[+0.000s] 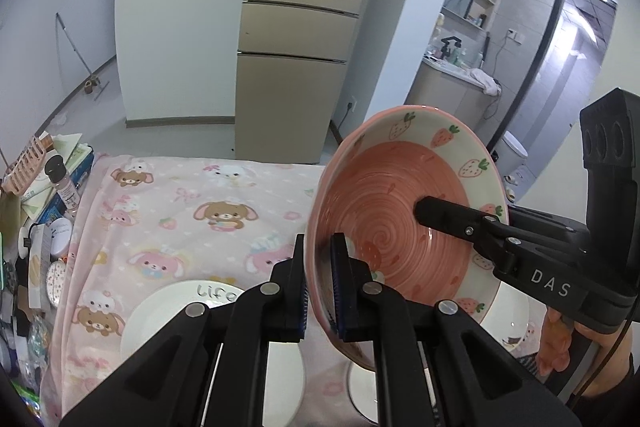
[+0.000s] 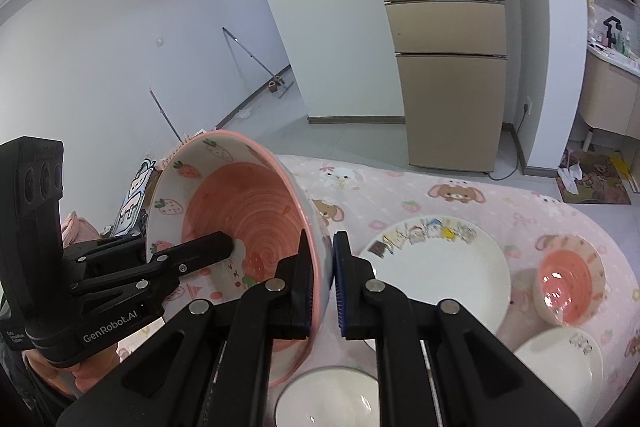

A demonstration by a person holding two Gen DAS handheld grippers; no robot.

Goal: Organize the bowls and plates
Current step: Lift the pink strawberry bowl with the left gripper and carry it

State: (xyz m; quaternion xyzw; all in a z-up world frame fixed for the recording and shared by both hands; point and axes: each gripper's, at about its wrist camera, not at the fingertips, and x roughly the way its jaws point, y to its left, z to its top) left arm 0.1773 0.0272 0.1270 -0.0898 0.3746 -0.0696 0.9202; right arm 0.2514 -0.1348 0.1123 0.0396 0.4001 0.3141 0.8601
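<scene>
Bowl hangs tilted above the table, pinched at opposite rims: left gripper clamps one wall, right gripper the other (pads tight on ceramic). White plate lies below, toward the right gripper's side.

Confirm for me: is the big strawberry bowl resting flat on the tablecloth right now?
No, the strawberry bowl is tipped on edge above the tablecloth, its rim clamped by the left gripper and right gripper.
</scene>
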